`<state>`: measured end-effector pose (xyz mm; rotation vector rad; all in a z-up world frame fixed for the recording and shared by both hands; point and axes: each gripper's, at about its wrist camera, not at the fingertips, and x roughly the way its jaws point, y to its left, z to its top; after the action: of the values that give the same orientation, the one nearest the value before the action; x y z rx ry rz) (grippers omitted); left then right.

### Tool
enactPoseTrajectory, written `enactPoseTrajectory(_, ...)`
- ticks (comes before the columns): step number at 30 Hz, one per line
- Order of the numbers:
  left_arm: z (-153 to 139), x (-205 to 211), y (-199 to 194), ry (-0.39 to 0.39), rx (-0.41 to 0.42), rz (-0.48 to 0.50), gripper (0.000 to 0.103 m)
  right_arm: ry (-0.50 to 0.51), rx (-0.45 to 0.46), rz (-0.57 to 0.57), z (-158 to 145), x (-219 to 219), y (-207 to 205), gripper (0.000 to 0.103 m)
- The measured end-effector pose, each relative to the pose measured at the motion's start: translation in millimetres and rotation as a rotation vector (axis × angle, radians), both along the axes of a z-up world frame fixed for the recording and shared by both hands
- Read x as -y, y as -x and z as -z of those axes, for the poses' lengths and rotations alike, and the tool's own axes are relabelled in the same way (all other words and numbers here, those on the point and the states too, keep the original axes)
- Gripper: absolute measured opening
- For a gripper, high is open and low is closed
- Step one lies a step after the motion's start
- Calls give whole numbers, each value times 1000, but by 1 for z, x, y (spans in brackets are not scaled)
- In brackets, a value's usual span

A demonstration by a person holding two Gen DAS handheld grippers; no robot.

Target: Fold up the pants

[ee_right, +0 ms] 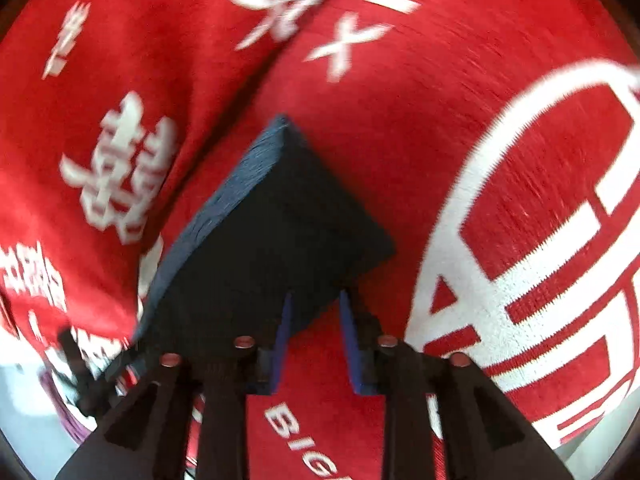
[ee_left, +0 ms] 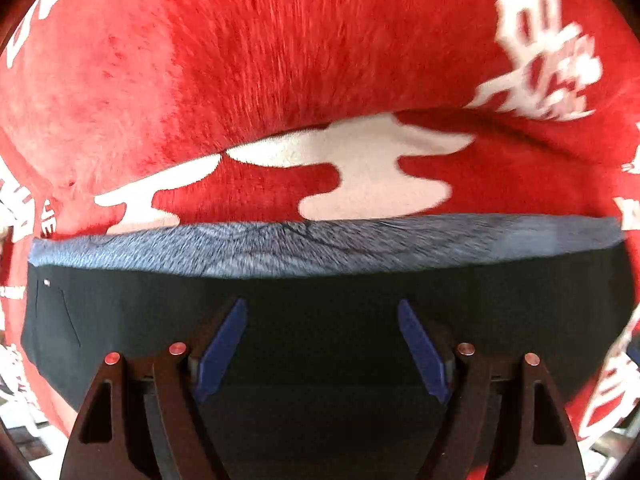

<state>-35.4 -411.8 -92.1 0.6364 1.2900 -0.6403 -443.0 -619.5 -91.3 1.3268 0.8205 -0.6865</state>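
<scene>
The folded pants point(ee_left: 120, 320) are dark, with a blue-grey layered edge point(ee_left: 320, 248) along their far side, and lie flat on a red cloth. My left gripper point(ee_left: 321, 302) points down over the middle of them, jaws wide open, nothing between the blue pads point(ee_left: 224, 344). In the right wrist view the pants point(ee_right: 280, 220) form a thick squared stack. My right gripper point(ee_right: 316, 294) sits at their near edge, its jaws a narrow gap apart. That edge lies between the fingertips, and the cloth there is straight, not pinched.
A red cloth point(ee_left: 280, 60) with white characters and a large white ring emblem point(ee_right: 500, 240) covers the surface under the pants. A ridge in it runs behind the pants. A pale floor or table edge and purple cords point(ee_right: 68, 420) show at the lower left.
</scene>
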Motion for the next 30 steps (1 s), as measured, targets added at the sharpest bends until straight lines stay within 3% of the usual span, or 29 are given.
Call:
enactPoseTrajectory(2,7,11,-9,24,38,-27,92,-9,10,-35,-2,-6,-11,34)
enactPoseTrajectory(7,17,25,-45,6,43,-126,93,-2,32,-104,-5,-21,-44,34)
enactPoseTrajectory(11,-7,7,-54,40,42,-133,93,1,36,-149,-10,-30,-55,34)
enactPoseTrajectory(16,-28,-42,-45,3,57,-72,93,-27,52,-180,-12,-44,-63,37)
enactPoseTrajectory(20,-31,-92,-52,-7,25,-114,93,-43,60,-245,-13,-60,-83,41)
enactPoseTrajectory(30,-28,-210,-104,14,-22,-153,93,-48,92,-407,-29,-153,-183,43)
